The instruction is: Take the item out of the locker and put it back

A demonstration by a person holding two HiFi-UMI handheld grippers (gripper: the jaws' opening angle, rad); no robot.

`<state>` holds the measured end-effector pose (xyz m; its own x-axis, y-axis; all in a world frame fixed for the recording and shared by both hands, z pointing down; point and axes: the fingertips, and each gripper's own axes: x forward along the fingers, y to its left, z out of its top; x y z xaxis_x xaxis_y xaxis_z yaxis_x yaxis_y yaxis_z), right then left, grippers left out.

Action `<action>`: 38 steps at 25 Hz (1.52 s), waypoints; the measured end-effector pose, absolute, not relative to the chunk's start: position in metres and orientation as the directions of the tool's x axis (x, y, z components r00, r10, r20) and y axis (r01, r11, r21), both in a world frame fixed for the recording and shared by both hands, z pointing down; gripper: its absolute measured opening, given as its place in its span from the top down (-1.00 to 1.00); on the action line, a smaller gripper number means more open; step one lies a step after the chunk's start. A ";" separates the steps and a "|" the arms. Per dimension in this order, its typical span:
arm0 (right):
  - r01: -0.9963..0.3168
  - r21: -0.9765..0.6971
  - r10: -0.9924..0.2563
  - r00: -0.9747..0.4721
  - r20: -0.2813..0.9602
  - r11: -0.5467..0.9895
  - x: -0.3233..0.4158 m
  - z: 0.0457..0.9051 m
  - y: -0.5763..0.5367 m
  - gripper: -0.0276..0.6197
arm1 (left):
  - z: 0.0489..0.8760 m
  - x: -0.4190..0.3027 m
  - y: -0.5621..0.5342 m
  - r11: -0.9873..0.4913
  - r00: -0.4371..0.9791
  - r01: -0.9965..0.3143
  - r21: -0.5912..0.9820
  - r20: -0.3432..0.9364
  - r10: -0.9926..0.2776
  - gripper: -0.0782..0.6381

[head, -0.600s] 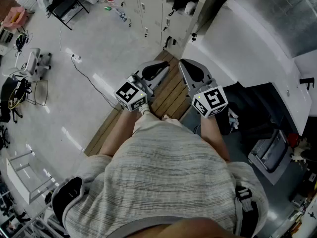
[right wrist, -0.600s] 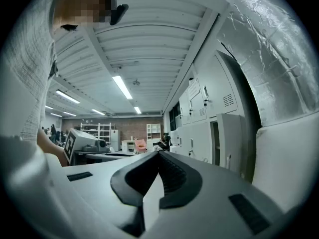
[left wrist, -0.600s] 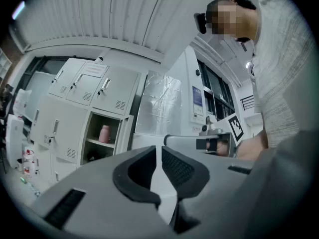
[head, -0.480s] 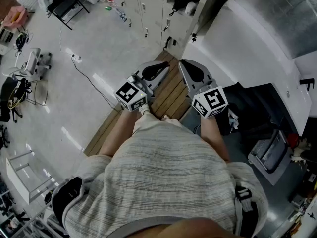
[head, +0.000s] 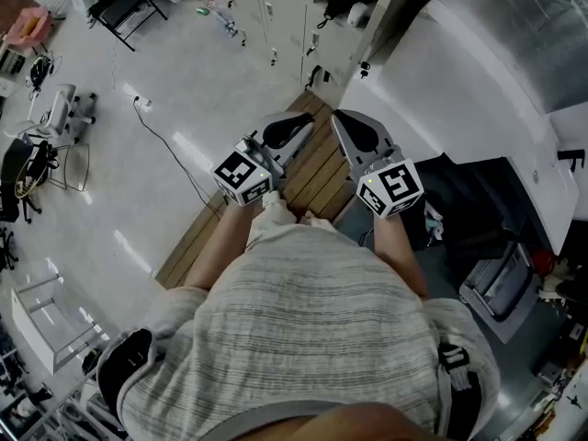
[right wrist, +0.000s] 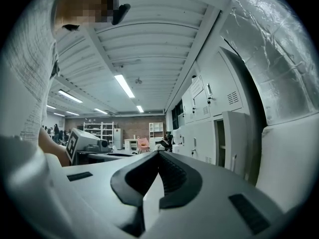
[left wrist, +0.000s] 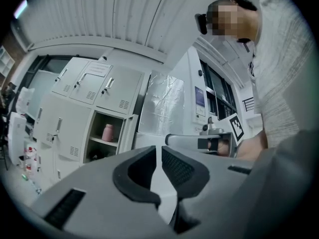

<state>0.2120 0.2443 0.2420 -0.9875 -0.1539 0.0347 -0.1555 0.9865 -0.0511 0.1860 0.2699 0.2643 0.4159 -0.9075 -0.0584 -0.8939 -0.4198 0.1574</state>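
Left gripper (left wrist: pixel 160 152) first: its jaws are drawn in to a bare sliver of a gap with nothing between them, so it is closed and empty. The right gripper (right wrist: pixel 158 156) is the same story, pads fully together and carrying nothing. Both are held out low in front of the person, side by side over a wooden platform (head: pixel 317 168) on the floor. Looking further out, the bank of pale lockers stands ahead and one compartment is open, its door (left wrist: pixel 129 131) swung aside. On that compartment's upper shelf sits the pink bottle (left wrist: pixel 107 132), upright and well apart from either gripper. Something dark lies on the shelf below it, too dim to name. My read is that this is the approach, with the take-out not yet begun. The next move calls for closing the gap to the open locker, spreading one gripper's jaws wide enough to clear the bottle's body, and coming in level so the shelf edge and the door are not clipped.
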 end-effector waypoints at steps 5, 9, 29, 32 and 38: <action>-0.166 -0.050 -0.164 -0.985 0.047 0.985 0.187 0.244 0.234 0.84 | 0.269 0.161 0.261 -0.421 0.420 -0.893 0.160 -0.042 -0.907 0.68; -0.174 -0.028 -0.172 -0.984 0.053 0.984 0.160 0.242 0.225 0.84 | 0.265 0.135 0.249 -0.435 0.433 -0.889 0.142 -0.041 -0.900 0.68; -0.254 -0.021 -0.251 -0.964 0.086 0.967 0.094 0.270 0.160 0.83 | 0.292 0.061 0.187 -0.411 0.417 -0.900 0.144 0.010 -0.909 0.68; -0.238 -0.025 -0.236 -0.969 0.069 0.971 0.089 0.261 0.147 0.83 | 0.283 0.062 0.170 -0.415 0.419 -0.900 0.134 0.001 -0.908 0.68; -0.256 -0.025 -0.254 -0.965 0.065 0.966 0.079 0.257 0.119 0.82 | 0.277 0.054 0.142 -0.410 0.412 -0.907 0.101 0.000 -0.911 0.68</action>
